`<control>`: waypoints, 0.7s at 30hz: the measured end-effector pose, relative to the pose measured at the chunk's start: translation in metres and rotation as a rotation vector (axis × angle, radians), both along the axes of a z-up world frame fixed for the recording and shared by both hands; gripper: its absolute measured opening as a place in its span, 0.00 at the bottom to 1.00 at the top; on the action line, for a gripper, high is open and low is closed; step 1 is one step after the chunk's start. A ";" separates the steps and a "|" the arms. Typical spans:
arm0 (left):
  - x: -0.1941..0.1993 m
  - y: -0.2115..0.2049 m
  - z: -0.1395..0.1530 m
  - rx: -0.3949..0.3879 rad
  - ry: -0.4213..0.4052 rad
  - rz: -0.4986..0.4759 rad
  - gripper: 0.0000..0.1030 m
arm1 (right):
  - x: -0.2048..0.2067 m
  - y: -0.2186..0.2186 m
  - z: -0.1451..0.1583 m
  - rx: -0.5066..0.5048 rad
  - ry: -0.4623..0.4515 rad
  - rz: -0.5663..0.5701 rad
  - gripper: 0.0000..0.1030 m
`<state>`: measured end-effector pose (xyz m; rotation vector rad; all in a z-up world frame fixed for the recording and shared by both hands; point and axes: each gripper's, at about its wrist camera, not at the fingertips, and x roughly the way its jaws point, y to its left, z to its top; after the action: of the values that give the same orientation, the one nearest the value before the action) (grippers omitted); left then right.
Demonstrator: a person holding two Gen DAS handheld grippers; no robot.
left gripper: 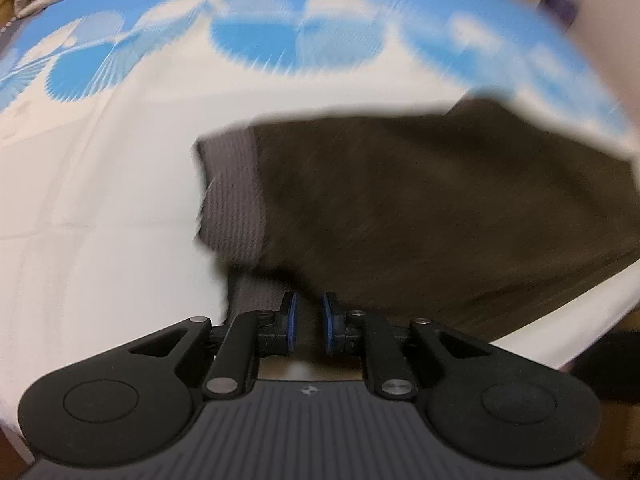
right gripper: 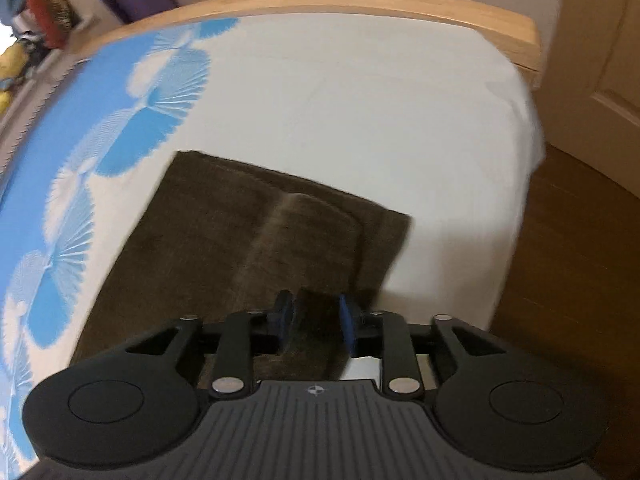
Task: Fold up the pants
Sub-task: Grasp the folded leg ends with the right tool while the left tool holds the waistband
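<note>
The dark brown fabric pants [left gripper: 420, 200] lie flat on the white bedsheet with blue fan-shaped print [left gripper: 100, 208], extending forward from both sets of fingers. The left gripper [left gripper: 309, 322] pinches the grey ribbed waistband [left gripper: 234, 196] edge between its blue pads. The right gripper [right gripper: 316, 320] has its fingers partly spread with a brown fold between them; firm contact cannot be confirmed.

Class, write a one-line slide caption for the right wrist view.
Right gripper poised at the near edge of brown pants on a white-and-blue bedsheet, jaws slightly apart around the fabric.
</note>
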<state>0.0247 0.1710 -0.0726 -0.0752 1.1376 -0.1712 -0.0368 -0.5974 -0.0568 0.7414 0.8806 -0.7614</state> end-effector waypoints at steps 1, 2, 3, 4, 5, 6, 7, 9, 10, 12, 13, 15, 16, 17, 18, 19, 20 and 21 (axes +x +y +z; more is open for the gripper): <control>-0.002 0.001 0.008 -0.041 -0.040 0.000 0.14 | 0.004 0.002 -0.002 -0.002 0.014 0.015 0.44; -0.003 0.002 0.014 -0.078 -0.074 0.001 0.15 | 0.008 0.002 -0.006 -0.001 0.033 0.023 0.46; -0.002 0.000 0.020 -0.105 -0.104 0.000 0.15 | 0.012 0.004 -0.010 0.006 0.054 0.029 0.46; -0.001 -0.003 0.023 -0.106 -0.128 -0.001 0.15 | 0.014 0.007 -0.013 0.013 0.074 0.032 0.46; 0.002 -0.008 0.025 -0.079 -0.153 -0.002 0.17 | 0.017 0.010 -0.017 0.018 0.089 0.038 0.46; 0.005 -0.013 0.025 -0.045 -0.163 -0.002 0.26 | 0.019 0.013 -0.019 0.015 0.101 0.049 0.45; 0.009 -0.017 0.023 -0.015 -0.159 0.003 0.33 | 0.022 0.017 -0.021 0.006 0.110 0.066 0.40; 0.016 -0.019 0.017 0.067 -0.141 0.051 0.48 | 0.024 0.021 -0.018 -0.035 0.125 0.096 0.24; 0.017 -0.017 0.015 0.101 -0.136 0.075 0.48 | 0.026 0.023 -0.018 -0.051 0.128 0.108 0.11; 0.022 -0.007 0.011 0.132 -0.115 0.151 0.48 | 0.028 0.024 -0.017 -0.064 0.116 0.125 0.10; 0.024 0.000 0.009 0.131 -0.099 0.189 0.48 | 0.028 0.024 -0.015 -0.068 0.108 0.123 0.10; 0.027 0.011 0.003 0.135 -0.056 0.245 0.55 | 0.026 0.023 -0.012 -0.071 0.082 0.111 0.09; 0.029 0.012 -0.001 0.140 -0.034 0.249 0.58 | 0.025 0.022 -0.010 -0.073 0.071 0.103 0.09; 0.031 0.011 -0.006 0.142 -0.007 0.240 0.63 | 0.024 0.021 -0.008 -0.076 0.058 0.094 0.09; 0.034 0.011 -0.010 0.147 0.014 0.225 0.63 | 0.024 0.020 -0.007 -0.075 0.046 0.089 0.09; 0.036 0.008 -0.013 0.160 0.030 0.207 0.63 | 0.024 0.020 -0.006 -0.077 0.041 0.090 0.09; 0.036 0.004 -0.015 0.181 0.031 0.194 0.61 | 0.024 0.021 -0.005 -0.081 0.043 0.093 0.09; 0.037 0.001 -0.015 0.198 0.020 0.187 0.48 | 0.023 0.021 -0.004 -0.082 0.044 0.093 0.09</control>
<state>0.0620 0.1722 -0.0873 -0.0068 1.1557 0.1090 -0.0136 -0.5759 -0.0610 0.6090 0.9116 -0.7293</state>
